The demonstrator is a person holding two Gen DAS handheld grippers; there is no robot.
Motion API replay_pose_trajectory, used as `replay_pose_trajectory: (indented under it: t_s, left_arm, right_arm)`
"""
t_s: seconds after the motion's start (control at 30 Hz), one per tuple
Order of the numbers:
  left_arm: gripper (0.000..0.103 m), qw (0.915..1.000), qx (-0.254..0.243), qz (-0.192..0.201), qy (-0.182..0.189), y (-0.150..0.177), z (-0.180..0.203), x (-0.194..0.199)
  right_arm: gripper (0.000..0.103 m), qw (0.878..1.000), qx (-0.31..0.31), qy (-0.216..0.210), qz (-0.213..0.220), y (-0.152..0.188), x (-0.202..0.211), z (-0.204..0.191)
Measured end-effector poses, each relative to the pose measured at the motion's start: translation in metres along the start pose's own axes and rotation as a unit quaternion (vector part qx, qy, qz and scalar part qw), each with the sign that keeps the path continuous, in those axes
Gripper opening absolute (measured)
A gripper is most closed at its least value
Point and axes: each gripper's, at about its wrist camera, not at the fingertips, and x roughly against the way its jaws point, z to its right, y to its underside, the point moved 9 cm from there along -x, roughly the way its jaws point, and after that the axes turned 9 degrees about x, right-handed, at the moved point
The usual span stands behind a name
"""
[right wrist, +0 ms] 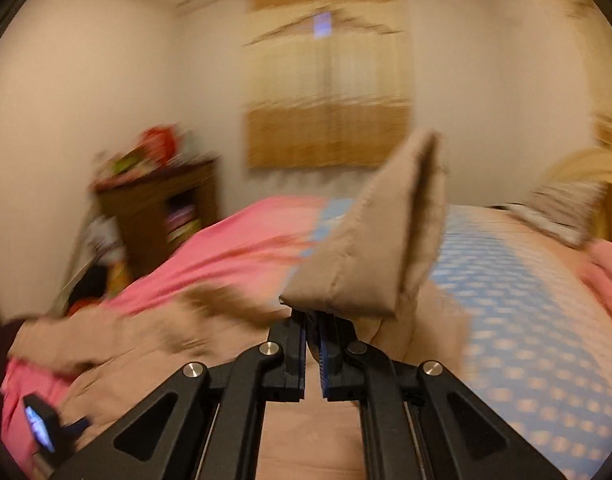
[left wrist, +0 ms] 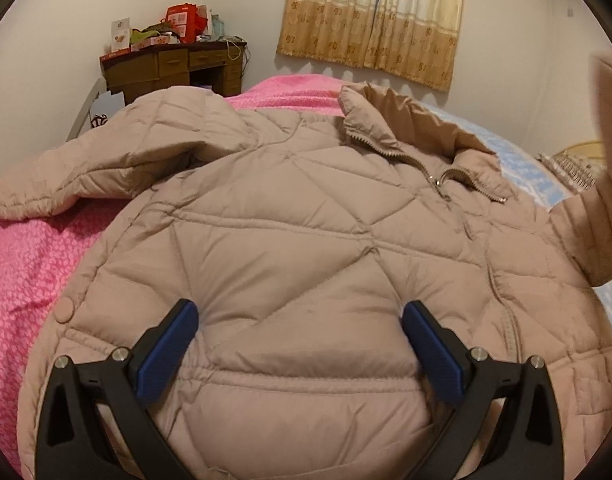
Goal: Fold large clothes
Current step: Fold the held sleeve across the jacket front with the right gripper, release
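Beige quilted puffer jacket (left wrist: 289, 232) lies front-up on pink bedspread (left wrist: 21, 264), collar toward 1 o'clock. Left gripper (left wrist: 299, 316) jaws apart, pressed into hem padding. Right gripper (right wrist: 312, 318) clamped on sleeve cuff (right wrist: 378, 252), raised; view blurred.

Left gripper (left wrist: 299, 312) jaws wide — right gripper (right wrist: 310, 314) clamped

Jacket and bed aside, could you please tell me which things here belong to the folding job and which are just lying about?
Part of the job:
- quilted jacket
- its sleeve, pinched in the right gripper
- left gripper, open over the jacket

Just lying about:
- wooden desk with its clutter
- curtain
- pink blanket
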Motion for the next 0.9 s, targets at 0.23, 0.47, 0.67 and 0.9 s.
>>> replay_pose_trajectory:
  t_s: [0.23, 0.47, 0.67, 0.9]
  left_arm:
    - [0.103, 0.9997, 0.012, 0.006, 0.021, -0.001, 0.001, 0.002]
    - [0.103, 0.9995, 0.014, 0.010, 0.025, -0.001, 0.001, 0.003]
    - [0.103, 0.9996, 0.012, 0.009, 0.023, 0.000, 0.002, 0.002]
    - [0.103, 0.9998, 0.008, 0.008, 0.016, 0.000, -0.002, 0.002]
  right_arm:
    - [0.005, 0.982, -0.032, -0.179, -0.054, 0.060, -0.092, -0.120]
    - [0.024, 0.918, -0.137, -0.317, -0.195, 0.129, -0.145, -0.156]
    - [0.075, 0.925, -0.183, -0.320, -0.092, 0.085, -0.092, -0.100]
    - [0.079, 0.960, -0.182, -0.211, -0.038, 0.063, -0.058, -0.022]
